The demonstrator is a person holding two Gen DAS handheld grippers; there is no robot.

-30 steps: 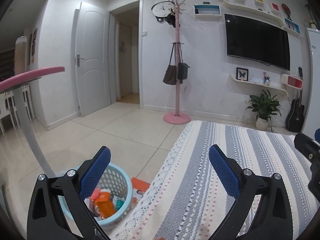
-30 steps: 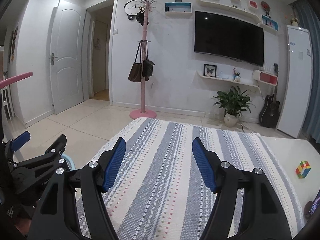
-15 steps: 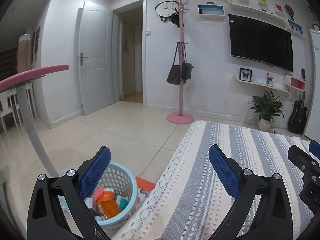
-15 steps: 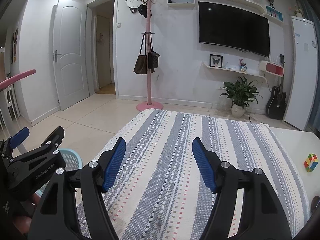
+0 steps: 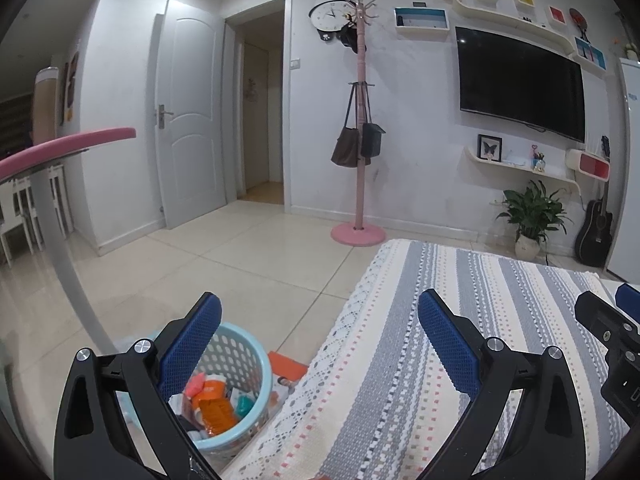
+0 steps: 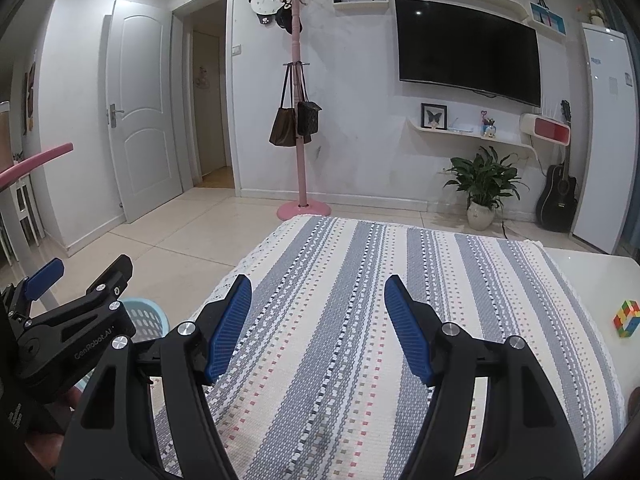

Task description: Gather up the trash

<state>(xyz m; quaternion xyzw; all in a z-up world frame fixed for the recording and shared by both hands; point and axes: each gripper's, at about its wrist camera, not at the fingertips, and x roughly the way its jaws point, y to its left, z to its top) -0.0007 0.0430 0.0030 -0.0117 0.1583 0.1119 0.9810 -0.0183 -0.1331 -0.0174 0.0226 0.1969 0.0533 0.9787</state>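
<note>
A home living room — lived in, tidy.

A dark flat television (image 6: 468, 50) hangs on the white wall beneath curved shelves with small coloured boxes; a pink coat stand (image 6: 298, 92) carries two handbags, with a wall clock (image 5: 330, 14) just beside its top. A potted plant (image 6: 482, 188) and a black guitar (image 6: 558, 196) stand on the pale tiled floor — the guitar next to a tall white fridge (image 6: 606, 132). A white panelled door (image 5: 190, 120) stands open beside a hallway. A striped woven cloth (image 6: 360, 320) covers the worktop.
</note>
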